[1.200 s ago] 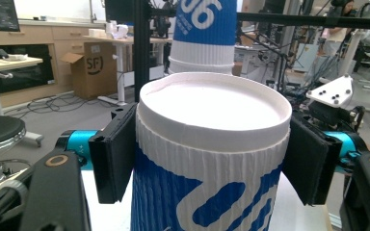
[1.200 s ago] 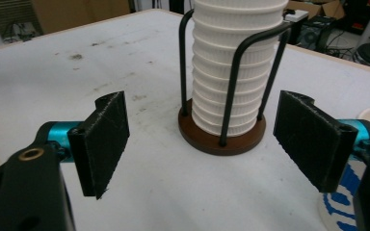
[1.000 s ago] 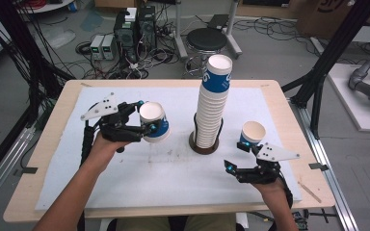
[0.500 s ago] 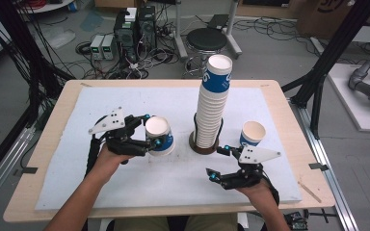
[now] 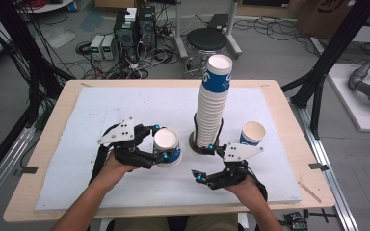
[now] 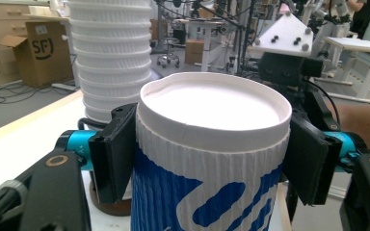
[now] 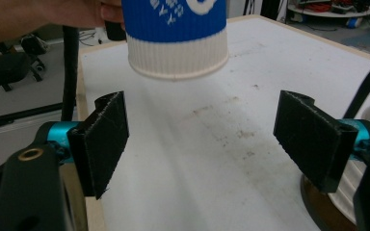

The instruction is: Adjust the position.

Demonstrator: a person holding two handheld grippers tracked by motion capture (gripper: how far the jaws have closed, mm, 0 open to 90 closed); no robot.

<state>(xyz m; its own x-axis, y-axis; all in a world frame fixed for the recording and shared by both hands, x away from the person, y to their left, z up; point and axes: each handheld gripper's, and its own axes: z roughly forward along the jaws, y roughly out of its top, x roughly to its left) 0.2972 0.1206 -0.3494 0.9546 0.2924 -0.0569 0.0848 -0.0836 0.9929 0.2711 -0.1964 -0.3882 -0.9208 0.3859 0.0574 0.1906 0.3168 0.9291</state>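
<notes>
1. My left tongs [image 5: 160, 142] are clamped on a blue-and-white paper cup [image 5: 167, 147]; in the left gripper view both black pads press on its ribbed wall just under the rim [image 6: 215, 111].
2. I hold that cup upright and lifted off the tabletop [image 5: 101, 115]; the right gripper view shows its ribbed white bottom [image 7: 178, 55] hanging above the white mat with clear air beneath it.
3. The cup sits left of the tall stack of cups [image 5: 212, 103], near it but not touching.
4. The stack stands in a dark round base near the middle of the tabletop, and its ribbed sides rise behind my cup in the left gripper view [image 6: 111, 57].
5. My right tongs [image 5: 204, 163] are spread wide and hold nothing; their two pads stand well apart over bare mat in the right gripper view [image 7: 202, 144].
6. The right tongs are just in front of the stack's base, low over the mat.
7. A second single cup [image 5: 252, 133] stands upright on the mat to the right of the stack, apart from both tongs.
</notes>
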